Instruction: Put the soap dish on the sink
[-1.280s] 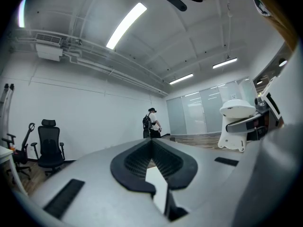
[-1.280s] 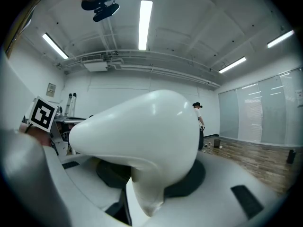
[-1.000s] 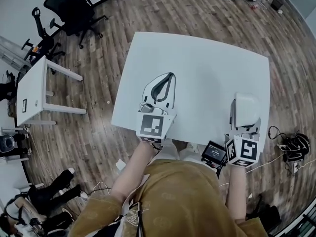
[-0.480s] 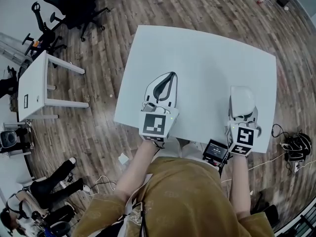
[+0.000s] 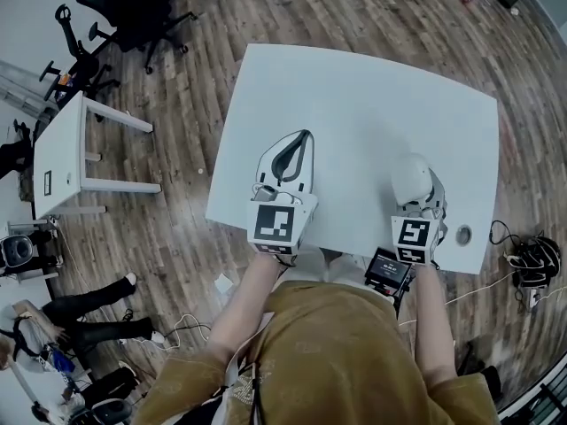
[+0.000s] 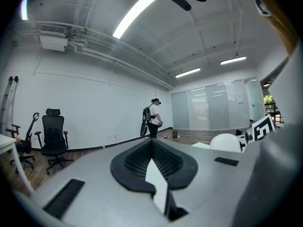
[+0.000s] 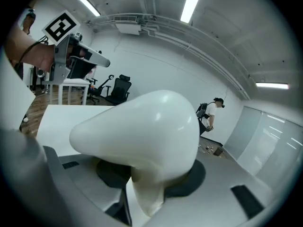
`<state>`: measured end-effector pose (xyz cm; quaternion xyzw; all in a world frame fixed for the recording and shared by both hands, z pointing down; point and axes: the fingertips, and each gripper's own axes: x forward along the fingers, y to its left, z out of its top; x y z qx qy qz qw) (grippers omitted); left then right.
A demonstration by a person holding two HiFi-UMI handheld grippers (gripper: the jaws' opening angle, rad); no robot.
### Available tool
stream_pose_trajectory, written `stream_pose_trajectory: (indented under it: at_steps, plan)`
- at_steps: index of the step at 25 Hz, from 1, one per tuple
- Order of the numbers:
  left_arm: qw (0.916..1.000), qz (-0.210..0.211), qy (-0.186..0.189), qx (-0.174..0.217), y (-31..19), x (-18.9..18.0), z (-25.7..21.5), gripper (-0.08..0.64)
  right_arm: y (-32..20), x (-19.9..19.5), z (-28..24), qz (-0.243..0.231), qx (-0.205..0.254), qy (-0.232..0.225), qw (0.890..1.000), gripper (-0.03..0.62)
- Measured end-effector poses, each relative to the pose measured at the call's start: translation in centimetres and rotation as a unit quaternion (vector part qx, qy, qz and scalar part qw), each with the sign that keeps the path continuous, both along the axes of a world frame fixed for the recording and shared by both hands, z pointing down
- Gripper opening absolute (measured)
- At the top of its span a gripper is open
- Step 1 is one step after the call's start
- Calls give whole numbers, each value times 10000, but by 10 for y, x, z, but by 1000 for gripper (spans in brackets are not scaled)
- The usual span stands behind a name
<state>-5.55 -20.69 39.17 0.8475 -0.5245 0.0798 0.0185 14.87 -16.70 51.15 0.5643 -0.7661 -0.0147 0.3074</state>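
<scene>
The soap dish point(image 5: 410, 178) is a glossy white, rounded piece. It hangs close above the white table point(image 5: 354, 96) near the front right corner, with my right gripper point(image 5: 416, 195) shut on it. In the right gripper view the soap dish point(image 7: 142, 126) fills the middle, bulging over both grey jaws, and hides the fingertips. My left gripper point(image 5: 297, 149) hovers over the table's front left part; its jaws meet at the tip with nothing between them point(image 6: 152, 145). I see no sink in any view.
A small round metal ring point(image 5: 463, 234) lies by the table's front right corner. A black device with a screen point(image 5: 387, 273) sits at the person's waist. Office chairs point(image 5: 133, 11) and a small white side table point(image 5: 62, 158) stand to the left. A person point(image 6: 153, 118) stands far off.
My right gripper has dropped toward the table, shifted left and rolled, so the dish now shows its rounded side instead of a flat face. The left gripper has barely moved.
</scene>
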Motion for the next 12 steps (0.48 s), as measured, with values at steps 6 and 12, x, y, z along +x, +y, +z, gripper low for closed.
stream_pose_trajectory:
  at_steps: [6,12]
  plan:
    - [10000,-58,-6,-29,-1,-5,2,8,2,1,29,-106,-261,495,9984,170]
    - [10000,-76,-10,-54,-1,-3,5,8,1,4,54,-379,-268,1352,9897,170]
